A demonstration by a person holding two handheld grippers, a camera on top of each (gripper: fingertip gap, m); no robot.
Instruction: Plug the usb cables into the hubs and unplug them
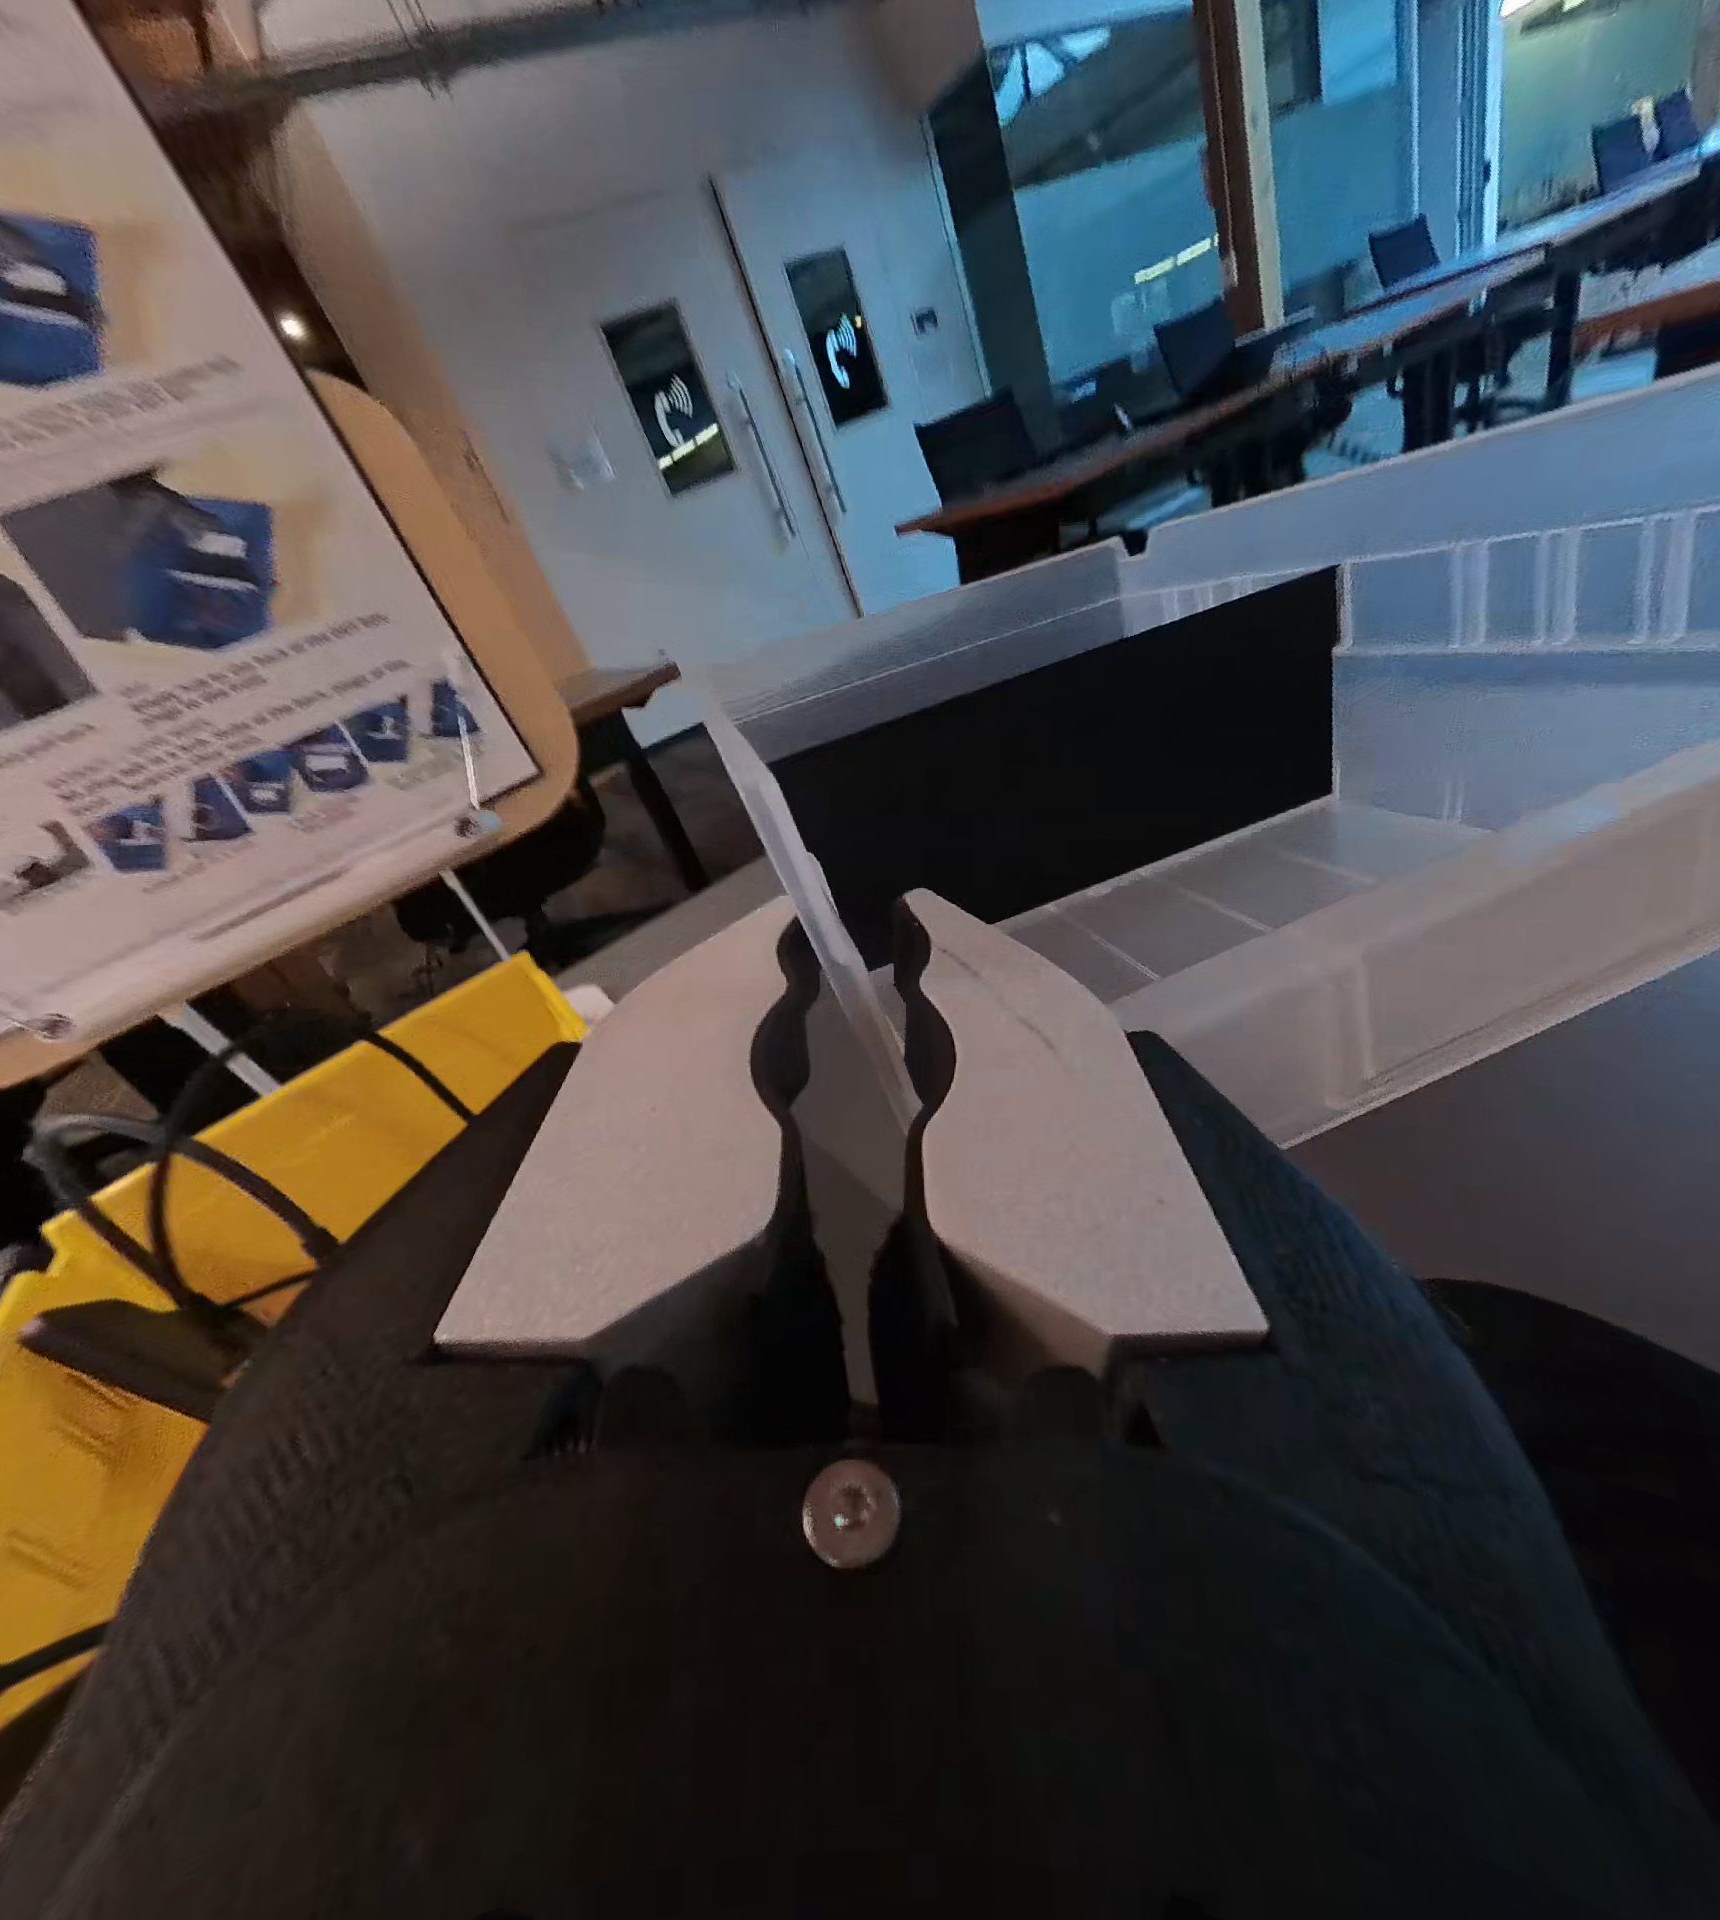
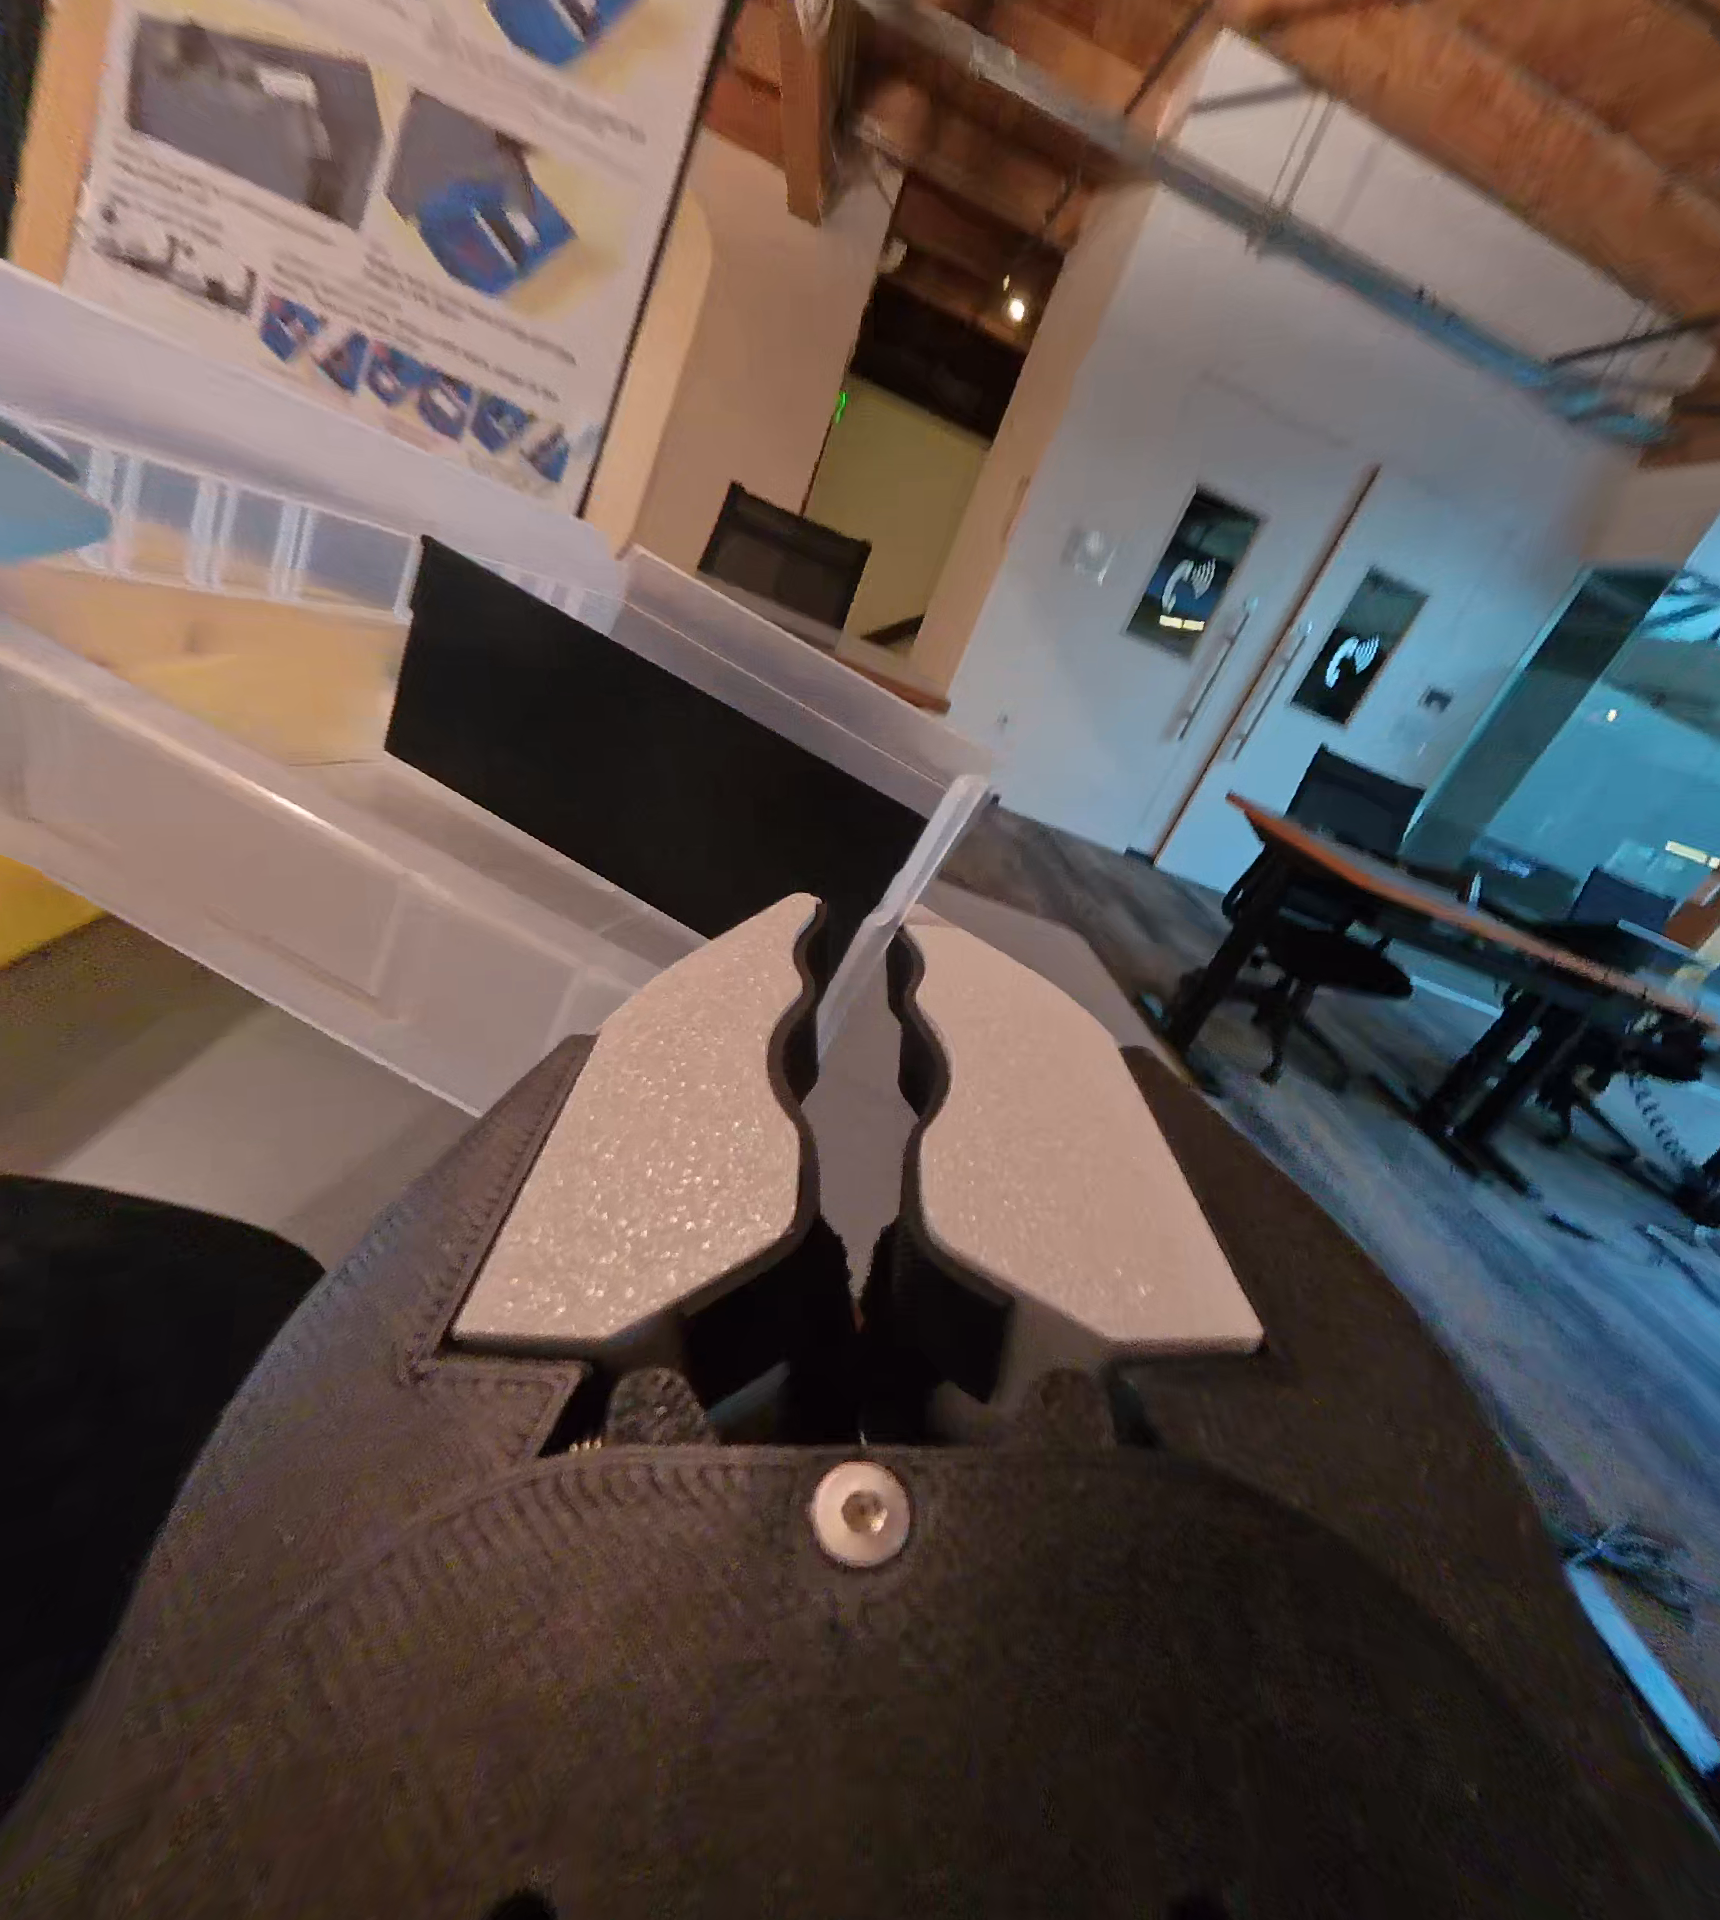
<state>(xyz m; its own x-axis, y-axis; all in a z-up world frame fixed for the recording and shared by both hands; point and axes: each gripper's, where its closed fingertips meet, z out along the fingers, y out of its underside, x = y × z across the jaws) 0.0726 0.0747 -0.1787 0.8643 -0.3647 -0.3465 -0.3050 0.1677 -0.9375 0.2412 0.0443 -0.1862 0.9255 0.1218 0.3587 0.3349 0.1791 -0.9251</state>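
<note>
I see a big clear bin lifted between my two grippers, a black panel showing through its far wall. In the right wrist view the same bin stretches off to the left. A yellow bin sits low on the left behind it, with a black cable looped across it, and an instruction poster hangs far left. My left gripper is pinching the clear bin's left end flange between its nearly closed fingers. My right gripper pinches the opposite end flange the same way. I cannot find any hub; whether that black cable is a usb cable I cannot tell.
</note>
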